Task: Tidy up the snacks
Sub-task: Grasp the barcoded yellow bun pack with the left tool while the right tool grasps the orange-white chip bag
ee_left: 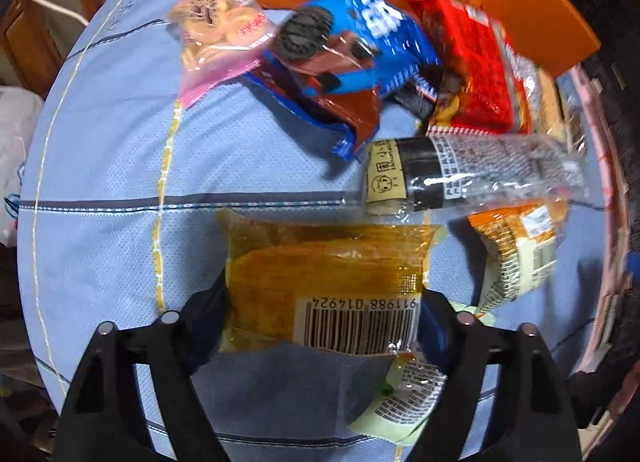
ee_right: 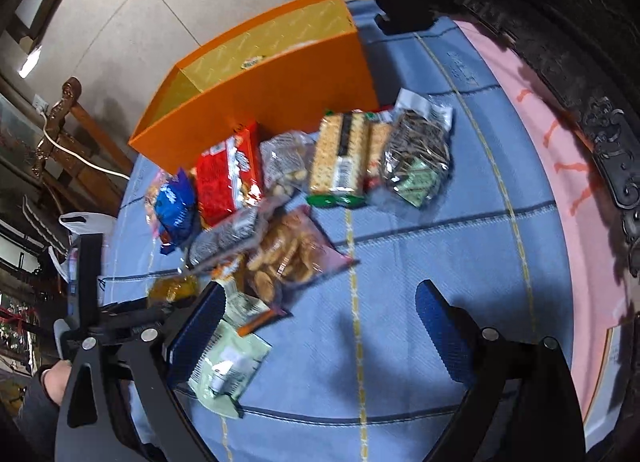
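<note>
An orange box (ee_right: pixel 256 94) is seen standing open and empty at the far side of the desk (ee_right: pixel 440 262), with snack packets heaped just before it. A yellow packet (ee_left: pixel 324 286), translucent and barcoded, is framed by the left gripper (ee_left: pixel 322 302), fingers touching its edges. The right gripper (ee_right: pixel 320 326) is held wide apart over bare cloth.

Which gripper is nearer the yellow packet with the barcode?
Left. The left gripper straddles the yellow packet, one finger at each side of it. The right gripper hangs open over bare blue cloth, with the packet beyond its left finger.
</note>
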Tool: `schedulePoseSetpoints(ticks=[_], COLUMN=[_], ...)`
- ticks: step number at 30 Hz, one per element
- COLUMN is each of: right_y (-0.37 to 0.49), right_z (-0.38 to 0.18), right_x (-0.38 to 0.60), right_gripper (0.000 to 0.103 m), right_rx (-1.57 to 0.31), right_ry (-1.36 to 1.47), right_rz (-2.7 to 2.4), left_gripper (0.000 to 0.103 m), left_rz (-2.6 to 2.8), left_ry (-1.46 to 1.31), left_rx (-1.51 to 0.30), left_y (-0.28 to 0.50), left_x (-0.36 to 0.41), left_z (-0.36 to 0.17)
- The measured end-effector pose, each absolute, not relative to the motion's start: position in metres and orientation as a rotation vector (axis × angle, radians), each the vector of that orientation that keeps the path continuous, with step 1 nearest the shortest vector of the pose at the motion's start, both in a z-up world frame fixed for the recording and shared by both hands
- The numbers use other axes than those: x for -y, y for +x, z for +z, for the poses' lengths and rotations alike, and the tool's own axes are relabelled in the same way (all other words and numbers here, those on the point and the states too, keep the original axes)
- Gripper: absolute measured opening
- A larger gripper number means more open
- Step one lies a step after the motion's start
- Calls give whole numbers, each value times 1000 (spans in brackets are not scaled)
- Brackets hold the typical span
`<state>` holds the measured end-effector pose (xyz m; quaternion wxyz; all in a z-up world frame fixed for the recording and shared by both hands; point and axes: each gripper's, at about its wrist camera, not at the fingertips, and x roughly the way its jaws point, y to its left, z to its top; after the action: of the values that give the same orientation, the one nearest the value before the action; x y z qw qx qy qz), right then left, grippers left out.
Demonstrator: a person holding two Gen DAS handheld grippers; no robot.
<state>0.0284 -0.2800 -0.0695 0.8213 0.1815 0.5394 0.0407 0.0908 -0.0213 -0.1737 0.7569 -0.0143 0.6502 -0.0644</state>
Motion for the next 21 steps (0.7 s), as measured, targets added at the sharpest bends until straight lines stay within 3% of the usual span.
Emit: schedulePoseSetpoints(ticks=[10, 12, 14, 17, 18, 19, 21], right_y=[36, 42, 49, 57, 61, 65, 67], right_z=[-97, -99, -103, -113, -121, -129, -140], right_x=[195, 179, 161, 146, 142, 140, 139], right_gripper=[96, 89, 67, 63, 59, 44, 43], right_rx=[-1210, -1204, -1221, -1232, -1245, -1263, -1276], right_ry=[147, 111, 69, -7, -34, -61, -82], right_rz=[314, 340, 375, 347, 335, 321, 321], left_gripper=[74, 74, 74, 74, 74, 74, 74], left_rz=[-123, -111, -106, -113, -113, -111, -110], left_ry=[-10, -18, -27, -35, -37, -39, -45], left_rx=[-1373, -1382, -1377, -1365, -1366, -1369, -1383], left_y=[72, 70, 70, 66, 65, 63, 62], left_x=[-21, -27, -30, -38, -39, -43, -44], left_z=[-145, -144, -143, -139, -140, -141, -143])
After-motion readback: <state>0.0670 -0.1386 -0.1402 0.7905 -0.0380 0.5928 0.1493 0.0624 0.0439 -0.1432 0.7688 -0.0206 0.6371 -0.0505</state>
